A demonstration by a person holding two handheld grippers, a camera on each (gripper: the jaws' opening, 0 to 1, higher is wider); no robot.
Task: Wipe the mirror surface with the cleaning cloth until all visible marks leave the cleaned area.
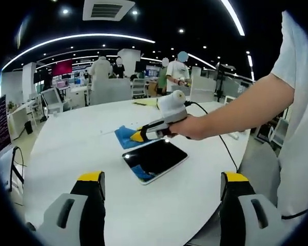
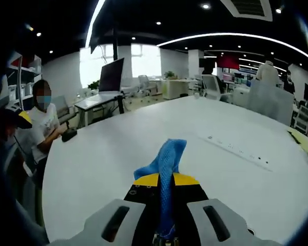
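Two views tell it: in the left gripper view the left tongs stand apart and empty near the dark rectangular mirror flat on the white round bench, the right tongs just beyond its far edge. In the right gripper view those tongs are clamped on the blue cleaning cloth above bare bench, so wiping looks unfinished at best; marks cannot be judged.

A round white table carries a dark mirror and blue cloth.
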